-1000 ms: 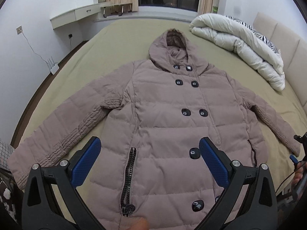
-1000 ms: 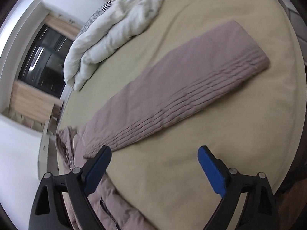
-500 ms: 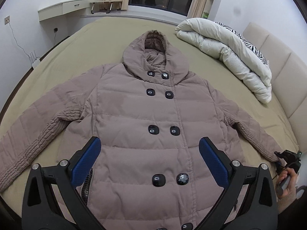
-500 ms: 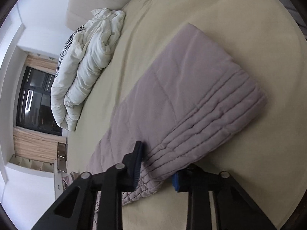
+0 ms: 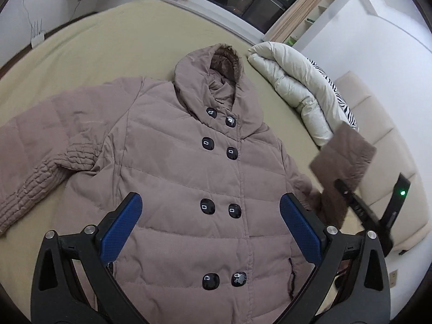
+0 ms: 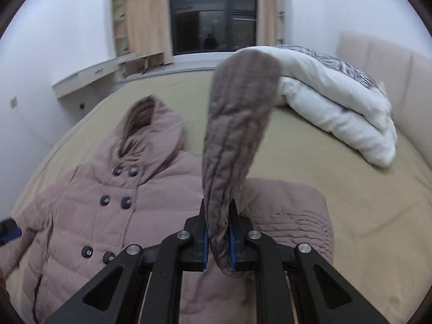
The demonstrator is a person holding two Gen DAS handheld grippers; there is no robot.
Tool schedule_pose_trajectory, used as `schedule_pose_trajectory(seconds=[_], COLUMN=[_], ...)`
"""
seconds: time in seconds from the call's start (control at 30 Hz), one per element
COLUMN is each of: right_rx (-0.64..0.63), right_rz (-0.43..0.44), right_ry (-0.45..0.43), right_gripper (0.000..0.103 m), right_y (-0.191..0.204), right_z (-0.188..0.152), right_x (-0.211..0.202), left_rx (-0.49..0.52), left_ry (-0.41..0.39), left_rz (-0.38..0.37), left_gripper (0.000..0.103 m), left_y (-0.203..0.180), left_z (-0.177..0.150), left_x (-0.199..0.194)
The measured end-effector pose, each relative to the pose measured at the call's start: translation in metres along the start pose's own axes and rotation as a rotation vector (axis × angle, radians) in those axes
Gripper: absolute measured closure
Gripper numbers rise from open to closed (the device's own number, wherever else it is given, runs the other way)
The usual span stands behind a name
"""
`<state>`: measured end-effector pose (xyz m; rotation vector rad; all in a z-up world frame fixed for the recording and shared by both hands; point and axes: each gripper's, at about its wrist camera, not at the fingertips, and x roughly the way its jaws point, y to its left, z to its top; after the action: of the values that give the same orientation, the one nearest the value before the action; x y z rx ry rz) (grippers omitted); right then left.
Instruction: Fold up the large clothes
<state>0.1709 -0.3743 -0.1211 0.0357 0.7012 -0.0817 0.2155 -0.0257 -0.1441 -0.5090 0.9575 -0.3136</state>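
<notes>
A mauve hooded puffer coat (image 5: 189,167) with black buttons lies face up on the bed; it also shows in the right wrist view (image 6: 89,216). My left gripper (image 5: 210,224) is open and empty, hovering above the coat's lower front. My right gripper (image 6: 218,236) is shut on the cuff of the coat's right sleeve (image 6: 237,135) and holds it lifted off the bed. In the left wrist view that raised cuff (image 5: 343,156) and the right gripper (image 5: 351,198) show at the right. The other sleeve (image 5: 32,162) lies flat at the left.
The bed has a tan sheet (image 5: 108,40). A folded white duvet (image 5: 297,91) lies at the far right by the beige headboard (image 5: 383,135); it also shows in the right wrist view (image 6: 337,102). A white desk (image 6: 89,75) and a dark window (image 6: 213,16) are beyond.
My right gripper has lifted the gripped sleeve cuff off the bed and swung it up toward the coat's body. My left gripper has shifted right and stays open.
</notes>
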Motion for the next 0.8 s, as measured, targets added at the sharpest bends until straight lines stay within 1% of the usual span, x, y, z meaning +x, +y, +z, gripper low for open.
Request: schedule_pose_trajectory(seconds=[0.03,0.07,0.13,0.2,0.23,0.3,0.43,0.47,0.53,0.57,0.63,0.7,0.73,0.77,0.8], right_rx=[-0.072,-0.128,-0.285,-0.402,-0.425,-0.423,-0.411,-0.418,-0.429,-0.435,-0.461,-0.472,-0.472,-0.474,-0.470], right_rz=[0.006,0.004,-0.023,-0.034,-0.035,-0.039,-0.040,-0.037,-0.025,-0.018,-0.014,-0.007,-0.003,-0.003,-0.002], right_ry=[0.009,0.015,0.027,0.066,0.073,0.065,0.012,-0.001,-0.028,-0.035,-0.041,-0.038,-0.036,-0.035,-0.033], right_gripper=[0.090,0.090,0.089,0.089,0.089,0.089,0.089,0.090,0.089,0.089,0.089,0.089,0.089,0.088,0.088], right_y=[0.026,0.042,0.081,0.108,0.112,0.113,0.110,0.120,0.125,0.129,0.135,0.140,0.141,0.143,0.144], right_z=[-0.004,-0.011,-0.033,-0.058,-0.067,-0.074,-0.063,-0.068,-0.071,-0.072,-0.074,-0.078,-0.079,-0.080,-0.080], right_x=[0.010,0.016,0.029,0.044,0.046,0.044,0.032,0.032,0.026,0.024,0.022,0.023,0.024,0.025,0.025], left_rx=[-0.021,-0.039,-0.087,-0.159,-0.181,-0.215,-0.312,-0.313,-0.284,-0.286,-0.324,-0.331,-0.333,-0.329,-0.316], left_ry=[0.014,0.028,0.071,0.118,0.138,0.170,0.250,0.269,0.292,0.305,0.340,0.364,0.370,0.380,0.408], left_rz=[-0.018,-0.038,-0.091,-0.139,-0.156,-0.187,-0.295,-0.300,-0.277,-0.279,-0.302,-0.314,-0.307,-0.311,-0.309], left_gripper=[0.000,0.000,0.000,0.000,0.000,0.000,0.000,0.000,0.000,0.000,0.000,0.000,0.008,0.036,0.052], left_y=[0.008,0.015,0.028,0.042,0.045,0.049,0.050,0.047,0.038,0.036,0.037,0.036,0.035,0.034,0.031], left_z=[0.003,0.007,0.013,0.015,0.013,0.012,0.010,0.012,0.017,0.019,0.023,0.026,0.027,0.028,0.029], left_x=[0.004,0.009,0.024,0.040,0.048,0.061,0.090,0.098,0.111,0.118,0.132,0.143,0.146,0.150,0.156])
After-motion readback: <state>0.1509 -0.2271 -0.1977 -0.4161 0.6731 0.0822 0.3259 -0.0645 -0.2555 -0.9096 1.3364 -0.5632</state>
